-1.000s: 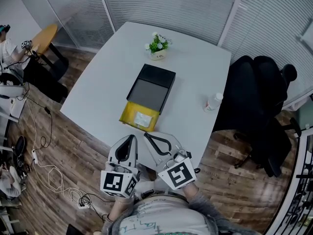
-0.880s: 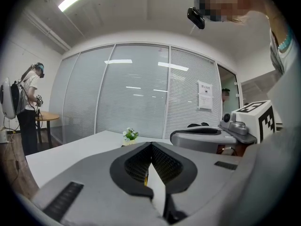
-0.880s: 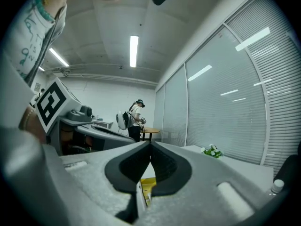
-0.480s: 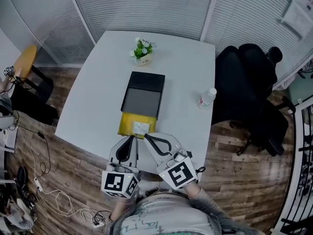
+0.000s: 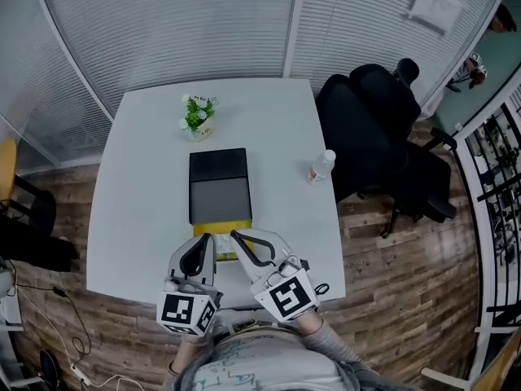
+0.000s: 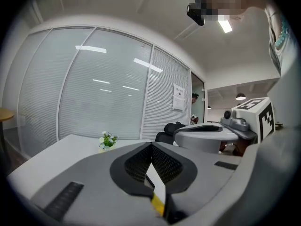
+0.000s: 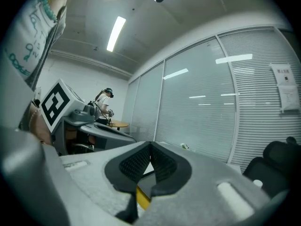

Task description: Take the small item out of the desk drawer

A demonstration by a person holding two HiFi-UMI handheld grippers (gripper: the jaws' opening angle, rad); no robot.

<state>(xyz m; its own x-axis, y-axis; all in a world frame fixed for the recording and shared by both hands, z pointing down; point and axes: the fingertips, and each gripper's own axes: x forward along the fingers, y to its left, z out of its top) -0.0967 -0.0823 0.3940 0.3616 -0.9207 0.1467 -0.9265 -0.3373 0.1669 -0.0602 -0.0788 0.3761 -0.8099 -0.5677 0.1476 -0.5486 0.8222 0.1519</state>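
Note:
A black drawer box (image 5: 218, 187) with a grey top lies in the middle of the white table (image 5: 130, 186). Its yellow near end (image 5: 221, 229) sticks out toward me and is partly hidden behind my grippers. Whether a small item lies in it I cannot tell. My left gripper (image 5: 207, 237) and right gripper (image 5: 234, 235) hover side by side just in front of that yellow end, both shut with nothing held. In the left gripper view the jaws (image 6: 151, 145) meet at the tips; a sliver of yellow shows below. The right gripper (image 7: 150, 144) looks the same.
A small potted plant (image 5: 198, 114) stands on the table beyond the box, also seen as a plant (image 6: 107, 140) in the left gripper view. A water bottle (image 5: 321, 166) stands near the right edge. A black office chair (image 5: 374, 120) sits right of the table. Blinds cover the glass walls behind.
The view has swung round the table, so the box now lies straight ahead. Both grippers have come closer to its yellow end and now overlap it. Both stay shut.

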